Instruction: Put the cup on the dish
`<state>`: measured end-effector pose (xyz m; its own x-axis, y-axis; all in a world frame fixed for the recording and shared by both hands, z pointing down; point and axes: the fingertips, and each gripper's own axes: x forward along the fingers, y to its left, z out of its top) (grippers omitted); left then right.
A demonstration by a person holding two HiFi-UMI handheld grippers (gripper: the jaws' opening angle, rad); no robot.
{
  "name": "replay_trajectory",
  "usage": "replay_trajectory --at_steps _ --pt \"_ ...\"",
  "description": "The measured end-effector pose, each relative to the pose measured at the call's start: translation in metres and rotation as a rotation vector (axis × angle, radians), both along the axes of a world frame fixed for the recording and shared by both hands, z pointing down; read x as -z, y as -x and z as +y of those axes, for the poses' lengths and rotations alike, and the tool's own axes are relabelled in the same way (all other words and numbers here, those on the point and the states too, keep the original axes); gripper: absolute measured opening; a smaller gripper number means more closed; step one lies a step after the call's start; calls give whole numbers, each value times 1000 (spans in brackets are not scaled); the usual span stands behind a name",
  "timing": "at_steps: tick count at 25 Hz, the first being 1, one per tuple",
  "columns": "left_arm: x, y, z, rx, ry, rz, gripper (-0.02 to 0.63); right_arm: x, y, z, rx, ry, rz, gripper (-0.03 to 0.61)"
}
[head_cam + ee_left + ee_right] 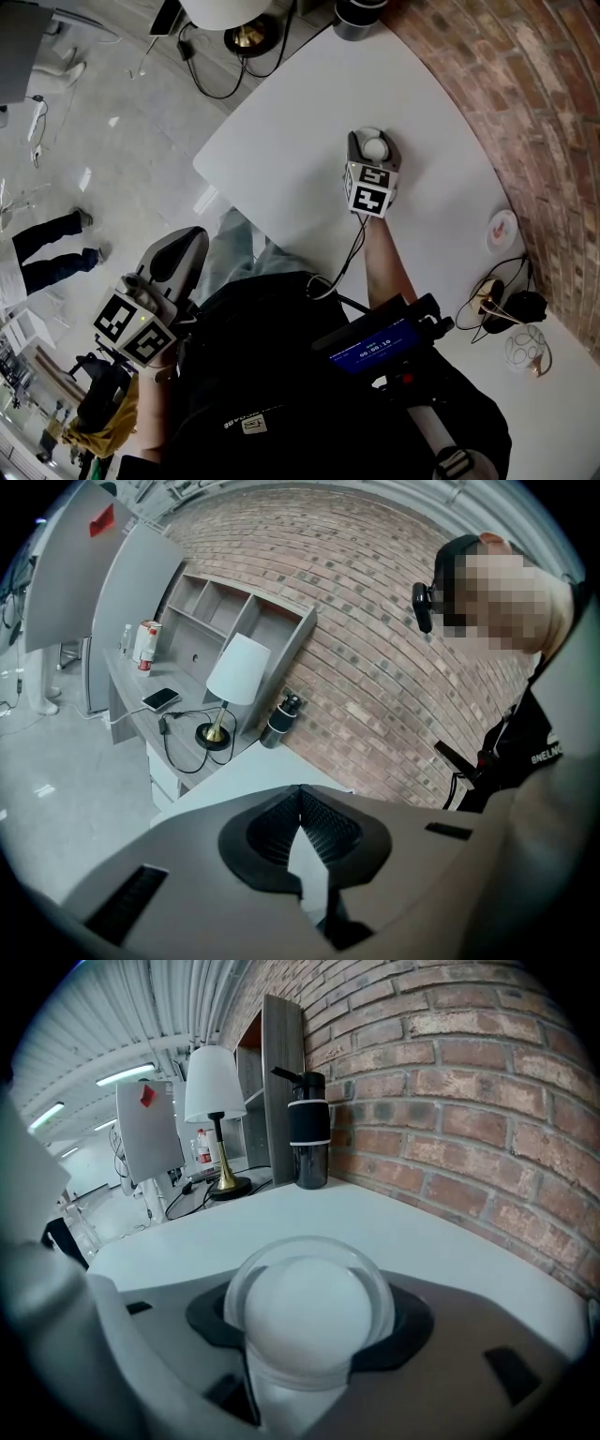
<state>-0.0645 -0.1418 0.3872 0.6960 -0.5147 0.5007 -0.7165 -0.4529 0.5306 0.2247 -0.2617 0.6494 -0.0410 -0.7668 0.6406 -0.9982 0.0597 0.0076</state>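
Nearest you, at the left and off the table edge, your left gripper has its ribbed black pads together at the tips, with nothing between them.

To the right, close to the curved brick wall, the dish lies flat on the smooth white table. It is a small, shallow, pale round plate with a pinkish mark at its centre. It is well apart from the cup. Dark cables lie on the table nearer to you than the dish.

Farther out, around the middle of the table, your right gripper is clamped on the cup, which sits snug in the dark curved recesses of the two grey jaws. The cup is small, round and pale, with a glossy white rounded body and a clear, glassy ring around it. No view shows whether its base touches the table.

It looks light and rigid, and its smooth curved sides are probably slippery. It may also be breakable, so firm but gentle pressure suits it. Your present hold across the widest part of the body looks like the safest place. The small dish may skid on the slick tabletop, so a soft, centred set-down would suit it.

At the far edge stand a black bottle and a white-shaded lamp with a brass base.
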Motion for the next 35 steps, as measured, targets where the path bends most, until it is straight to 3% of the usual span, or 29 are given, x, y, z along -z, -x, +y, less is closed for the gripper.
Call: replay_trajectory --at_steps 11,14,23,35 --pt "0 -5 4 -4 -7 5 5 1 -1 6 -3 -19 -28 256" --pt "2 -2 6 2 -10 4 5 3 0 7 -3 -30 -26 295" --pt "6 4 9 10 -20 7 5 12 1 5 -20 -45 -30 322" --pt "13 3 10 -44 -51 38 5 24 0 20 -58 -39 -60 339"
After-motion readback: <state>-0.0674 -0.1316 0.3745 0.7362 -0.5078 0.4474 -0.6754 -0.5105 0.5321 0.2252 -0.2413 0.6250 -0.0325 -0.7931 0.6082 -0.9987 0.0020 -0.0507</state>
